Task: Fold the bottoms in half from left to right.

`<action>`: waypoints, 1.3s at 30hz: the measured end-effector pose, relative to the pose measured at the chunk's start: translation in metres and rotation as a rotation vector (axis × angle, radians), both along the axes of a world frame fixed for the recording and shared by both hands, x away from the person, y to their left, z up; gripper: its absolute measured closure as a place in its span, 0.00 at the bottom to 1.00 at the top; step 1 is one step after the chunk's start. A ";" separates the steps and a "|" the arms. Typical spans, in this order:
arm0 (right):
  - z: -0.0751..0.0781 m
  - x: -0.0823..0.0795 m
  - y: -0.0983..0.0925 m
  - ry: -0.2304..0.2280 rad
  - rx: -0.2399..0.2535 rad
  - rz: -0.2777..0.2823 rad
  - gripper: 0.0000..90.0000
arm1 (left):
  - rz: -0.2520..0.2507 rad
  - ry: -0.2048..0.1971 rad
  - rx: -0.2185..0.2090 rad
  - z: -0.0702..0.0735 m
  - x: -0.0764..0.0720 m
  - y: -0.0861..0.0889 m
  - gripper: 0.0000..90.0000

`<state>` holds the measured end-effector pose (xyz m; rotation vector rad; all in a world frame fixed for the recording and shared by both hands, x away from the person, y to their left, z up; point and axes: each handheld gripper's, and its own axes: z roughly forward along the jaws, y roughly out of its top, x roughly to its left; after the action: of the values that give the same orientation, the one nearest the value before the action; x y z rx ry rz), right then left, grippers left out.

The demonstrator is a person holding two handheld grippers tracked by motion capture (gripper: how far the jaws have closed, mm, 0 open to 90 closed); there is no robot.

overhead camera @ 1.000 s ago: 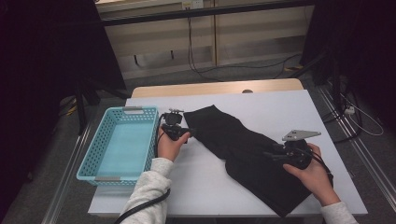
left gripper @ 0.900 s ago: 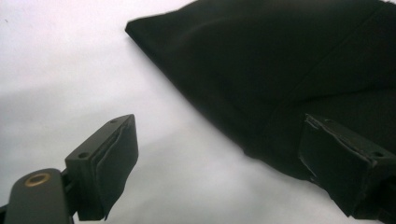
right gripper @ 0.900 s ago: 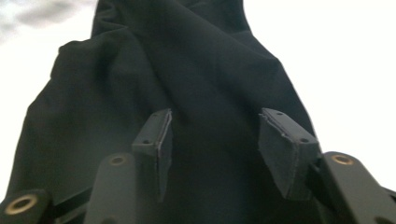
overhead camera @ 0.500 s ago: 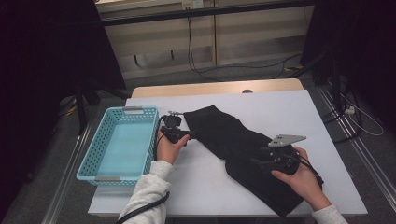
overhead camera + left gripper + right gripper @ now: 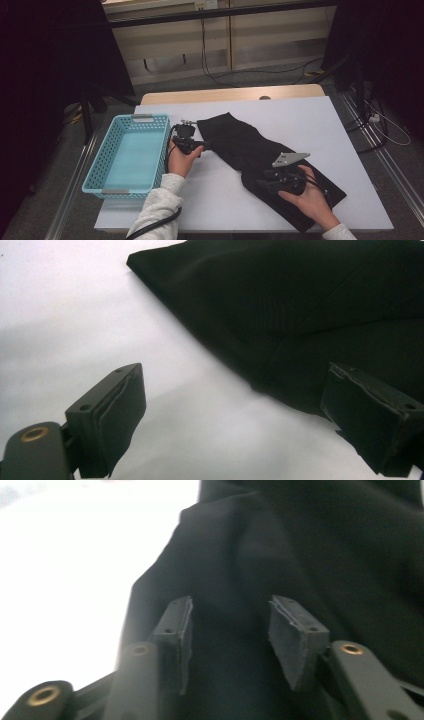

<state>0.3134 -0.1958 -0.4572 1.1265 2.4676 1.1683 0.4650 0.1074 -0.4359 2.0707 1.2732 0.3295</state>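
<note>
right gripper (image 5: 270, 184) jaws closing over black cloth (image 5: 250, 145), nothing pinched yet | left gripper (image 5: 201, 146) jaws wide, empty, at the cloth's edge | risk — only the top layer gets caught, cloth dragged askew toward the table's near edge

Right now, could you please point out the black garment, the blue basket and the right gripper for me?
black garment (image 5: 240, 142): high view, on its middle fabric.
blue basket (image 5: 91, 170): high view, on its left wall.
right gripper (image 5: 227, 630): right gripper view, midway between its jaws.
</note>
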 end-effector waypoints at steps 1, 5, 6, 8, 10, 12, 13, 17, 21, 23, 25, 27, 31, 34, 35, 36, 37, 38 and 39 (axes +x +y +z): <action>-0.002 -0.001 0.003 0.004 -0.011 0.015 0.64 | 0.007 0.006 -0.001 -0.001 0.000 0.001 0.12; 0.000 -0.005 0.008 -0.013 -0.004 0.033 0.65 | 0.003 0.003 -0.002 0.000 -0.002 0.001 0.12; 0.002 -0.006 0.008 -0.024 0.002 0.035 0.65 | 0.006 -0.003 -0.004 0.000 -0.002 0.001 0.12; 0.005 -0.008 0.012 -0.030 0.012 0.053 0.64 | 0.009 -0.002 -0.006 0.000 -0.002 0.002 0.12; 0.005 -0.009 0.015 -0.033 0.009 0.066 0.63 | 0.010 0.000 -0.006 0.000 -0.002 0.003 0.12; 0.002 -0.013 0.027 -0.025 -0.019 0.113 0.60 | 0.016 -0.006 -0.008 0.000 -0.002 0.004 0.12; 0.000 -0.014 0.030 -0.026 -0.032 0.124 0.59 | 0.019 -0.007 -0.014 0.001 -0.002 0.004 0.12; -0.003 -0.015 0.030 -0.048 -0.047 0.126 0.69 | 0.026 -0.008 -0.004 0.001 0.000 0.006 0.12; -0.003 -0.016 0.027 -0.086 -0.086 0.112 0.87 | 0.027 -0.005 0.003 0.000 0.003 0.003 0.14; -0.002 -0.016 0.023 -0.076 -0.092 0.123 0.94 | 0.023 0.001 -0.001 -0.004 0.006 -0.001 0.14; 0.000 -0.015 0.018 -0.053 -0.079 0.124 0.94 | 0.033 0.013 0.001 -0.008 0.009 -0.003 0.18; 0.002 -0.014 0.013 -0.047 -0.078 0.125 0.95 | 0.045 0.018 -0.004 -0.012 0.013 -0.003 0.19; 0.002 -0.016 0.006 -0.029 -0.057 0.133 0.95 | 0.042 0.021 0.007 -0.017 0.019 -0.003 0.27; 0.003 -0.018 0.001 -0.029 -0.039 0.122 0.95 | 0.034 0.016 0.008 -0.017 0.024 -0.007 0.31; 0.003 -0.018 0.001 -0.029 -0.039 0.122 0.95 | 0.034 0.016 0.008 -0.017 0.024 -0.007 0.35; 0.004 -0.018 0.000 -0.029 -0.033 0.121 0.95 | 0.028 0.016 -0.002 -0.017 0.025 -0.010 0.35; 0.004 -0.020 -0.001 -0.031 -0.036 0.124 0.95 | 0.024 0.014 0.018 -0.017 0.028 -0.015 0.39; 0.004 -0.021 -0.002 -0.030 -0.035 0.127 0.95 | 0.026 0.011 0.009 -0.017 0.029 -0.017 0.40; 0.005 -0.023 -0.002 -0.034 -0.037 0.128 0.96 | 0.025 0.012 0.011 -0.017 0.030 -0.019 0.45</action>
<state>0.2909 -0.1979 -0.4521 0.9438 2.5572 1.1597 0.4953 0.0882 -0.4532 2.0707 1.3079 0.3368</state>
